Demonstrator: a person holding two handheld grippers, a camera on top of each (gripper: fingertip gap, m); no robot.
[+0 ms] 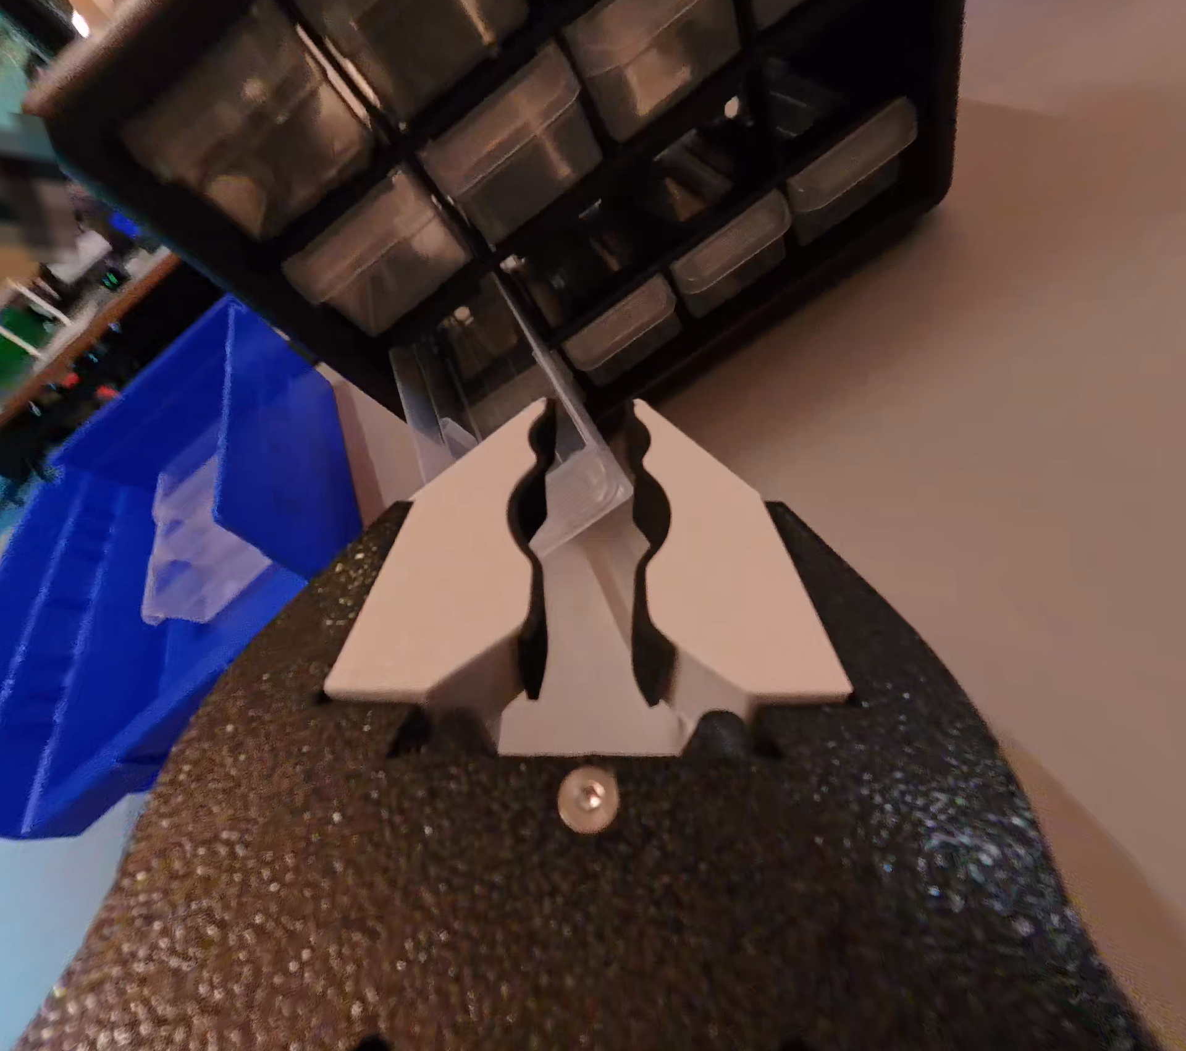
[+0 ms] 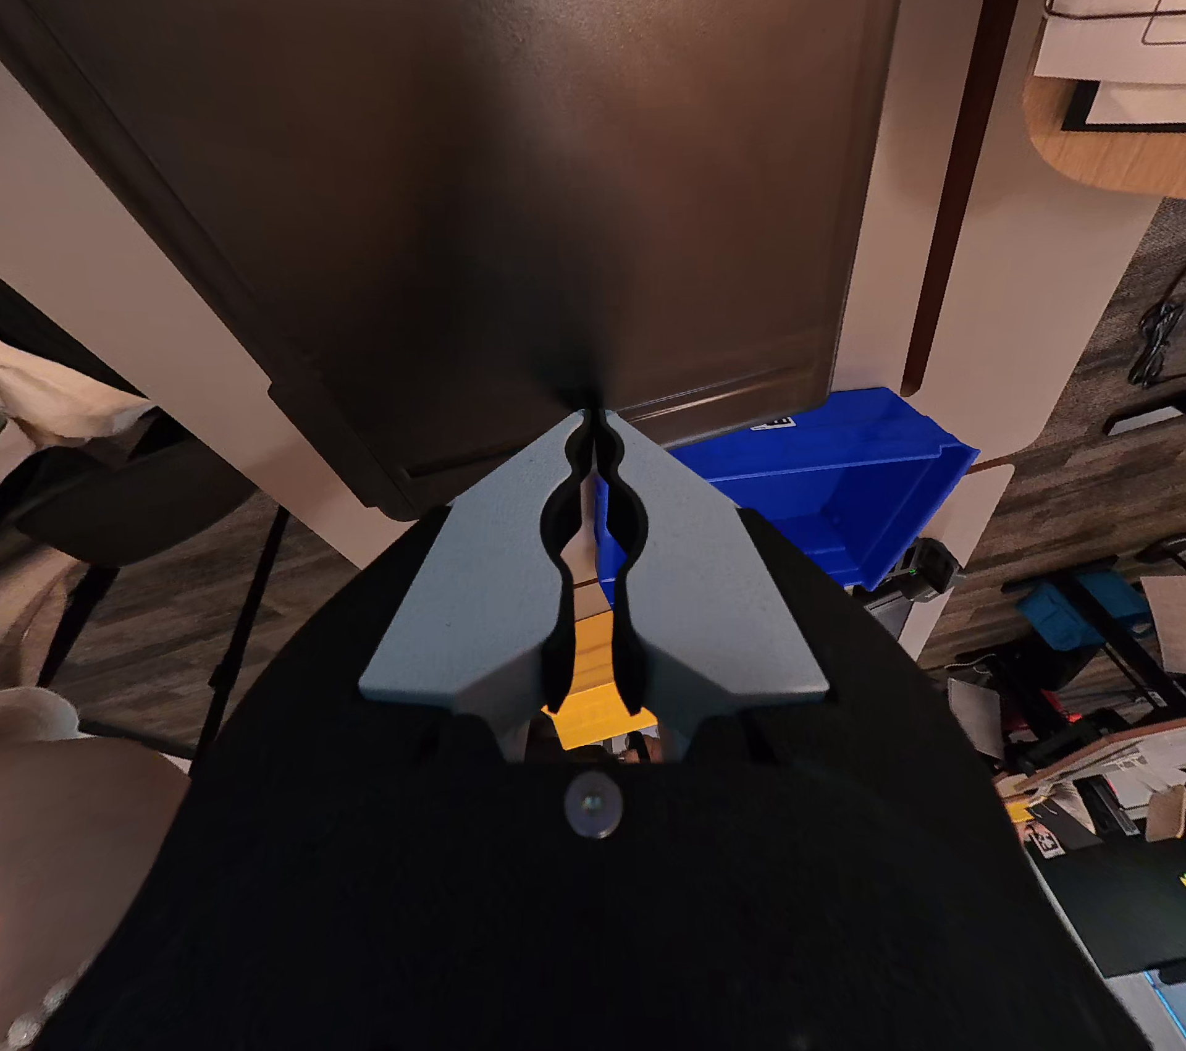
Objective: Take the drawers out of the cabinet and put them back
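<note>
Left gripper (image 1: 587, 481) is clamped on a clear drawer's (image 1: 577, 481) front lip, the drawer partly out of the black cabinet's (image 1: 269, 275) bottom row. Another clear drawer (image 1: 192, 558) lies in the blue bin (image 1: 83, 667). Right gripper (image 2: 593, 429), fingers together, presses the cabinet's plain top (image 2: 513, 121); a second blue bin (image 2: 834, 500), with a small white label, sits beyond.

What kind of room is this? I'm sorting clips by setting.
Probably a workshop or lab. A black cabinet of small clear drawers stands on a pale table, a blue bin sits beside it, and gear clutters the floor.
</note>
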